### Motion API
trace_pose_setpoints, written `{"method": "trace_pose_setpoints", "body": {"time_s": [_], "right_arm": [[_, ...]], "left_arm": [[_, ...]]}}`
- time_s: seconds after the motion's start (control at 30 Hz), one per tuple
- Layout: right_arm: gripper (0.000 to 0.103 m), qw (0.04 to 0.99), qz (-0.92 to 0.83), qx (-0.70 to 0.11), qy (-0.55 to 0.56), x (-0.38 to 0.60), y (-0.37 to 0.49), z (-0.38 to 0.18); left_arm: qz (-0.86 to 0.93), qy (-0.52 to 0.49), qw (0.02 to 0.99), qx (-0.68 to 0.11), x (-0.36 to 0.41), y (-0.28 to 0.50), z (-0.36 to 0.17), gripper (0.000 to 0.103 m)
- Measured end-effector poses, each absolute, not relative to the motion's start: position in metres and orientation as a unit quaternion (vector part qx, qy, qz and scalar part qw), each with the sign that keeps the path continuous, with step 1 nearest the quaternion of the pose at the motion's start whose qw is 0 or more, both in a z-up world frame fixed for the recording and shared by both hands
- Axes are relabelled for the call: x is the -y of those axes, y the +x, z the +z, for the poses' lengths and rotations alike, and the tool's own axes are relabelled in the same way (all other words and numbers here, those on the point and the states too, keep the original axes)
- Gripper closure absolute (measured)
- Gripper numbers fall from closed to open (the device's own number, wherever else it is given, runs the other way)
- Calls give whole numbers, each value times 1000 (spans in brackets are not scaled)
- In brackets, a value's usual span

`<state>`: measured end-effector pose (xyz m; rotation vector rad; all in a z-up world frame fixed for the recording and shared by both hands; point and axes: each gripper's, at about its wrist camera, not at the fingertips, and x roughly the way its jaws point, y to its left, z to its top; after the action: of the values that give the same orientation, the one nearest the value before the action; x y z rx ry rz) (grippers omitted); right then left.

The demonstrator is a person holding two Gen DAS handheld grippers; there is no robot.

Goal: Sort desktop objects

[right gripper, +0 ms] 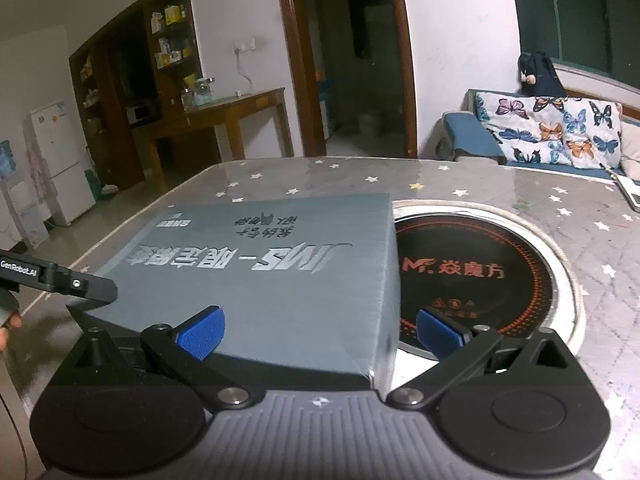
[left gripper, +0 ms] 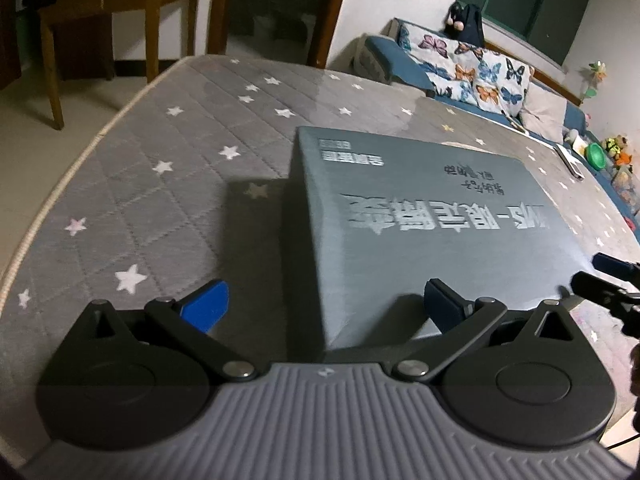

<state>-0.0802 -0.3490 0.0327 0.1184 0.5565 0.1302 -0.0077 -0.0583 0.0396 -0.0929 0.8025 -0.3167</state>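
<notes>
A flat grey box (left gripper: 420, 220) with silver lettering lies on the star-patterned grey table cover (left gripper: 160, 184). My left gripper (left gripper: 324, 306) is open, and the box's near left corner sits between its blue-padded fingers (left gripper: 204, 306). My right gripper (right gripper: 320, 332) is open too; it straddles the box (right gripper: 272, 264) at the near right corner, one pad over the lid and one beside the wall. Each tool shows in the other's view: black right-tool parts (left gripper: 608, 284) at the right edge, the left tool's body (right gripper: 60, 280) against the box's left corner.
A round black induction hob (right gripper: 500, 272) is set into the table just right of the box. A white handset (left gripper: 572, 164) lies at the far right edge. Beyond stand a sofa with butterfly cushions (left gripper: 472, 68), a wooden side table (left gripper: 120, 4) and a fridge (right gripper: 56, 160).
</notes>
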Motion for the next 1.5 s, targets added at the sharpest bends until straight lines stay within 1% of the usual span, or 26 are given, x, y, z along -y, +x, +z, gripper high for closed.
{"method": "trace_pose_setpoints", "body": {"time_s": [0.53, 0.73, 1.0, 1.2, 1.5], "right_arm": [[0, 959, 0, -274, 77, 390, -113, 19], [0, 956, -67, -272, 84, 422, -117, 11], [0, 945, -158, -267, 107, 473, -117, -5], [0, 925, -241, -256, 141, 519, -110, -16], [0, 894, -326, -248, 182, 570, -107, -36]], "left_arm": [[-112, -87, 921, -364, 5, -25, 35, 0], [-81, -118, 922, -360, -14, -16, 28, 0], [6, -132, 935, -329, -35, 11, 15, 0], [50, -183, 923, -336, -47, 32, 0, 0], [83, -151, 936, -307, -31, 44, -8, 0]]}}
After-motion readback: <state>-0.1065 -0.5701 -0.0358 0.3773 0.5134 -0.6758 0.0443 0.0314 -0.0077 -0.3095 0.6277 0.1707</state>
